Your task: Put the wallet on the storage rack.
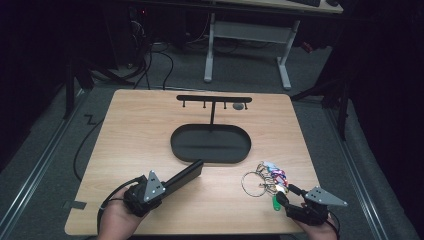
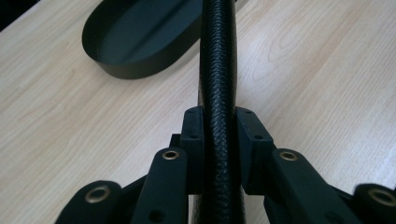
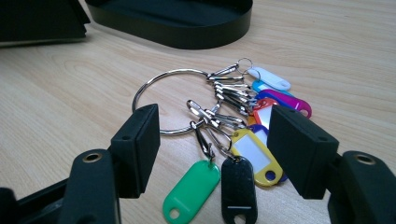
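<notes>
My left gripper (image 1: 167, 186) (image 2: 219, 135) is shut on a long flat black leather-textured case (image 1: 186, 174) (image 2: 217, 56). The case is held on edge and points toward the black oval tray (image 1: 210, 159) (image 2: 140, 70). A steel key ring (image 1: 254, 184) (image 3: 159, 88) lies on the table at the front right, carrying several clips and coloured tags. My right gripper (image 1: 286, 195) (image 3: 219, 144) is open just behind it. Its jaws stand on either side of the green tag (image 3: 191, 189) and the black tag (image 3: 238, 189), touching neither.
A black T-shaped hook rack (image 1: 214, 99) rises from the tray's far side, with a small grey thing (image 1: 239, 106) hanging near its right end. The wooden table (image 1: 130, 135) has bare room on the left. Desk legs and cables stand on the floor beyond.
</notes>
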